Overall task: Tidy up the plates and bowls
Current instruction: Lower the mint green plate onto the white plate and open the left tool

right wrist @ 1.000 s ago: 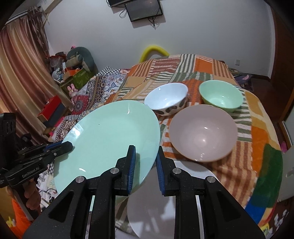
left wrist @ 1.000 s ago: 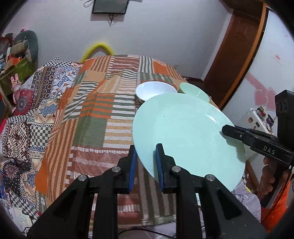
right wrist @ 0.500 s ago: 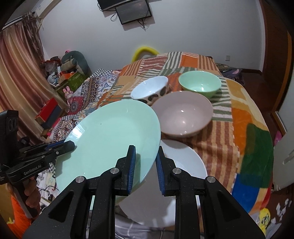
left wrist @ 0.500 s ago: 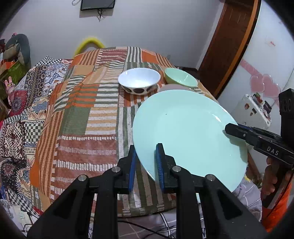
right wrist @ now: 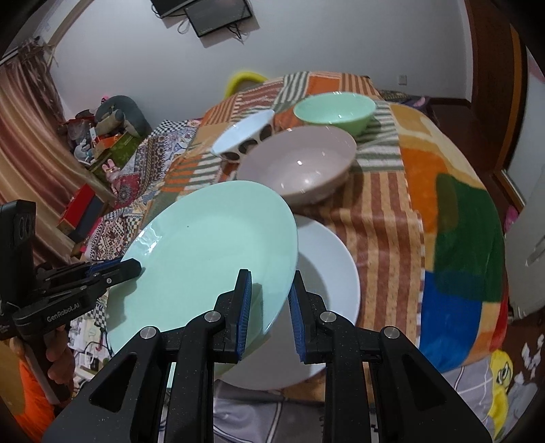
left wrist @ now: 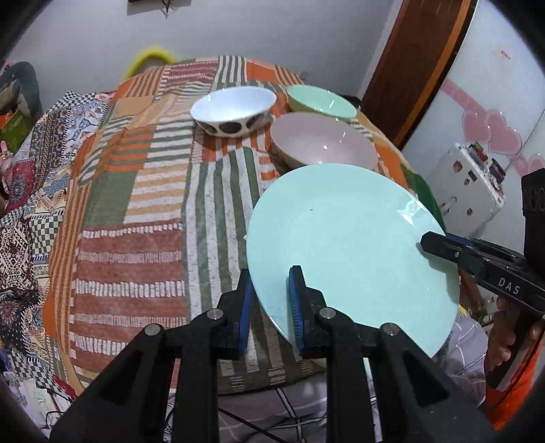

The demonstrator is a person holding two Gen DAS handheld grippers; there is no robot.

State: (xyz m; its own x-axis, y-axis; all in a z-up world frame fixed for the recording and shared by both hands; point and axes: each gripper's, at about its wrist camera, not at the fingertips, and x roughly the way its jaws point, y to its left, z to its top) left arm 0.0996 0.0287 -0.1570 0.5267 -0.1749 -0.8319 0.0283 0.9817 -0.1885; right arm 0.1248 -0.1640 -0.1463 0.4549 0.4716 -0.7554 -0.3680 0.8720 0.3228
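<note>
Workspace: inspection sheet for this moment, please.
Surface: patchwork cloth covering table.
Job's things: mint plate held tilted above white plate; taupe bowl, green bowl, spotted white bowl standing behind.
Clutter: nothing seen on the cloth.
Grippers: left tool and right tool each shut on the mint plate's rim, opposite edges.
Cables: dark cable on floor.
Surroundings: wall screen, curtain, door.

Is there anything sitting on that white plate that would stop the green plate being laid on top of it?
Nothing visible does. The white plate shows a bare face beneath the green plate; part of it is hidden.
</note>
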